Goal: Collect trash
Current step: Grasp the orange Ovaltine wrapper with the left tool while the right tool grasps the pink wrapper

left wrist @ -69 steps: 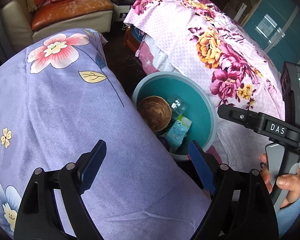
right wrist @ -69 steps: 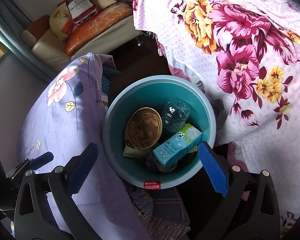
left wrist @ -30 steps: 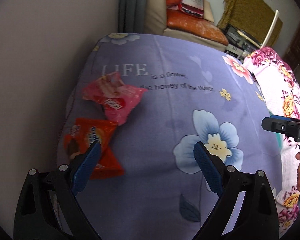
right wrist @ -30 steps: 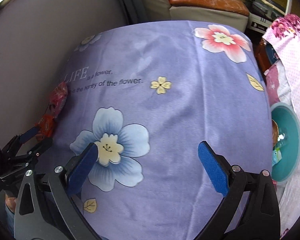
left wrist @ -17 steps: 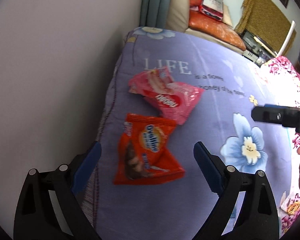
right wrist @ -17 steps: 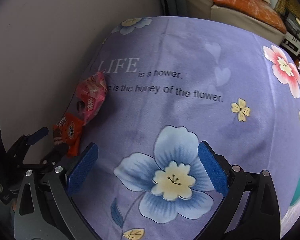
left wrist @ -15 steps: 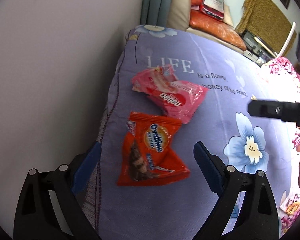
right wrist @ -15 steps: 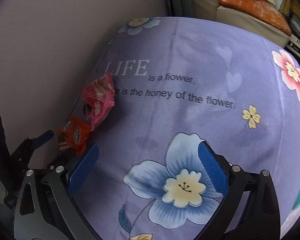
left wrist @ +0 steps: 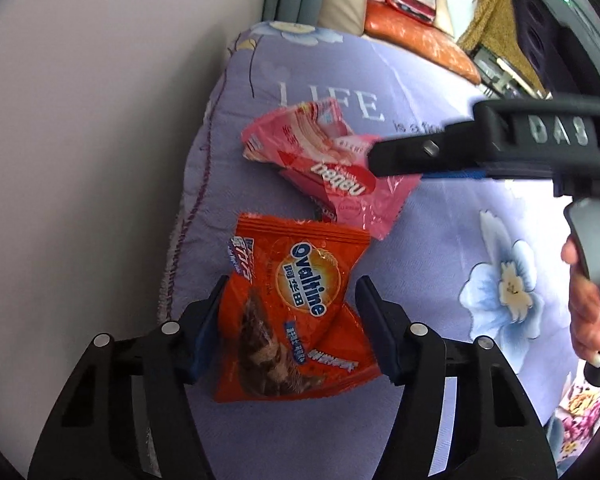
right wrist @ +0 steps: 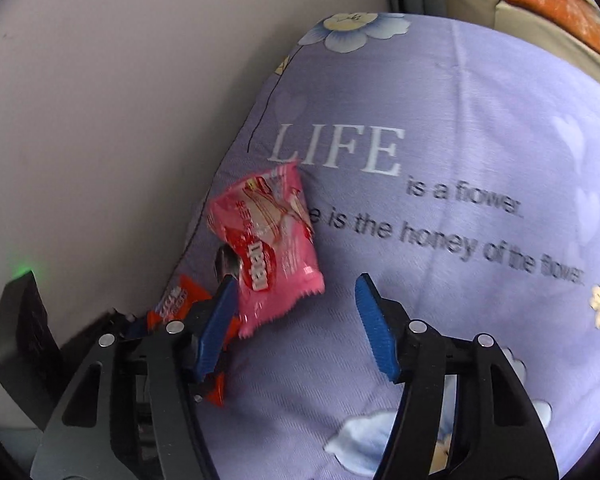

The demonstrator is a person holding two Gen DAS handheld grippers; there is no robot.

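Both tools have swung off the teal bin and its trash and now sit over the wall-side edge of the bed (left wrist: 440, 248), where two snack wrappers lie on the purple flowered sheet. A second ago both sets of jaws stood wide; both have just been closing. The left tool (left wrist: 290, 320) is now at a middling gap with the orange wrapper (left wrist: 292, 308) between its fingers; the pads look right at the wrapper's sides, but a firm pinch cannot be told, and the wrapper lies flat on the bed. The right tool (right wrist: 296, 320) has also narrowed to a middling gap and comes in over the pink wrapper (right wrist: 266, 248), which sits just beyond the orange one, near the printed "LIFE" lettering. Its left finger overlaps the pink wrapper's lower edge, its right finger is over bare sheet, so nothing is gripped yet. Judgement: a two-handed pickup is starting, one wrapper per tool; neither wrapper is lifted, and the bin is out of view, so the carry back remains.
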